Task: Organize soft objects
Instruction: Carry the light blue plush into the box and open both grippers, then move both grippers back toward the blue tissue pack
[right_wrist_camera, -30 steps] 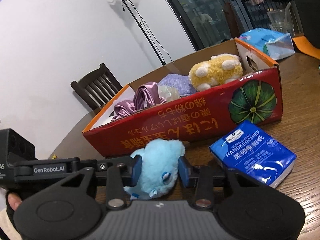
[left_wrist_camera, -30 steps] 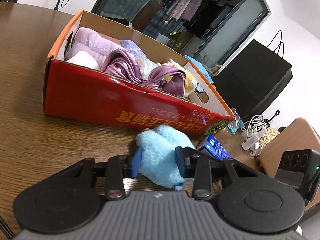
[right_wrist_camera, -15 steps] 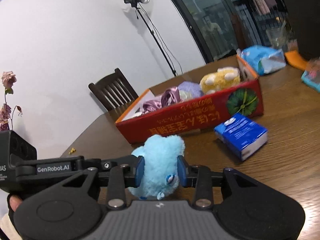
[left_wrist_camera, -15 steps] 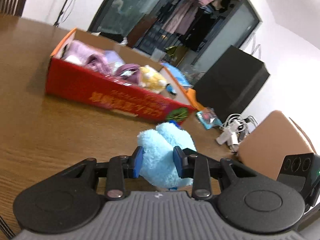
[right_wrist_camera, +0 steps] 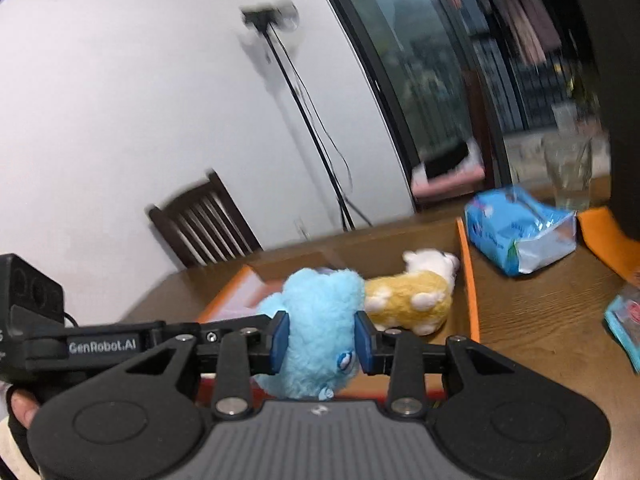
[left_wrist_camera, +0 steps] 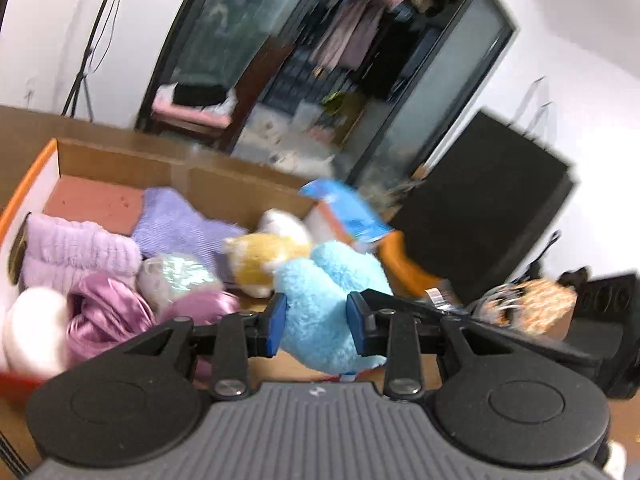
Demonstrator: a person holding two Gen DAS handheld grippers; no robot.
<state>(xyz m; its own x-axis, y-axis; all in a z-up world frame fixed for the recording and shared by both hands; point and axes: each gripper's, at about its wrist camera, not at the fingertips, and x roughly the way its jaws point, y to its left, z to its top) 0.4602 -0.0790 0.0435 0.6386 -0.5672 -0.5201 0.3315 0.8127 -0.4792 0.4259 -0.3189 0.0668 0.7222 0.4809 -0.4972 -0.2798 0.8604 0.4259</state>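
A fluffy light-blue plush toy point(left_wrist_camera: 324, 304) hangs above the open red cardboard box point(left_wrist_camera: 120, 160), held from two sides. My left gripper point(left_wrist_camera: 316, 320) is shut on it, blue pads pressed into the fur. My right gripper point(right_wrist_camera: 320, 340) is shut on the same blue plush toy point(right_wrist_camera: 320, 312), whose eye faces this camera. Below it in the box point(right_wrist_camera: 466, 280) lies a yellow plush point(right_wrist_camera: 408, 296), beside lilac towels point(left_wrist_camera: 76, 248) and a pink satin cloth point(left_wrist_camera: 108, 312). The yellow plush point(left_wrist_camera: 264, 256) sits just behind the blue toy.
A blue tissue pack point(right_wrist_camera: 516, 236) and a glass point(right_wrist_camera: 568, 172) stand on the wooden table right of the box. A black bag point(left_wrist_camera: 480, 208) stands behind. A dark chair point(right_wrist_camera: 204, 224) and a light stand point(right_wrist_camera: 304, 120) are by the wall.
Both grippers have lifted the blue plush toy off the table in front of the box and carried it forward over the box's open top. Both views are motion-blurred.
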